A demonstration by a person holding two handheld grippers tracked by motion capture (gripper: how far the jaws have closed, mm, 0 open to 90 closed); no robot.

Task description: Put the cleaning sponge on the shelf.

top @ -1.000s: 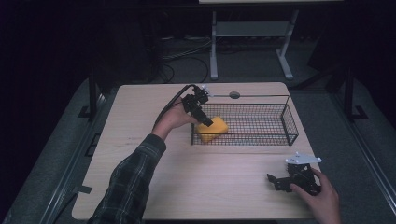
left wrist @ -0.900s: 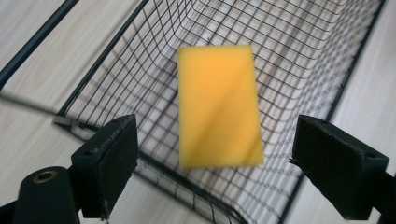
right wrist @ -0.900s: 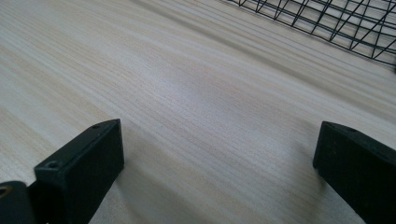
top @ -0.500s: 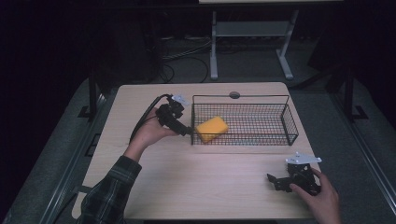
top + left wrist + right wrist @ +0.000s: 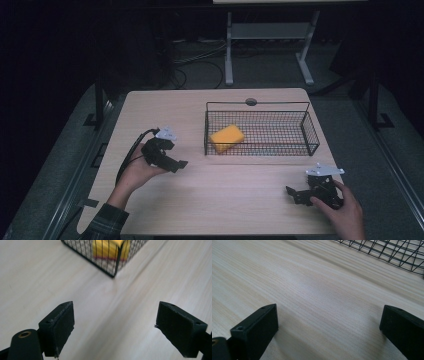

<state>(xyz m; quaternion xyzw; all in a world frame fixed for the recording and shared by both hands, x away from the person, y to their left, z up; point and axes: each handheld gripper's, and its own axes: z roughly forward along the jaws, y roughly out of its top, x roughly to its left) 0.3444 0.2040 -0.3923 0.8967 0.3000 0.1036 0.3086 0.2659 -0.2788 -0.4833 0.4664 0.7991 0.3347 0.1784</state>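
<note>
The left gripper (image 5: 176,163) holds its 2 jaws wide apart with nothing between them, over bare table (image 5: 165,107) just left of the wire basket (image 5: 310,131), where the yellow sponge (image 5: 227,137) lies at the left end. The left gripper view adds the sponge's pink underside behind the basket's corner. The right gripper (image 5: 295,194) rests on the table near its front right, jaws apart and empty.

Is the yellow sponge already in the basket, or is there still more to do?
Looks done: the yellow sponge lies inside the wire basket. In hand: nothing. The left tongs are open and empty over bare table, apart from the basket, and the right tongs are open near the table's front edge. Left to do: I see no other loose thing on the table to put away.
</note>
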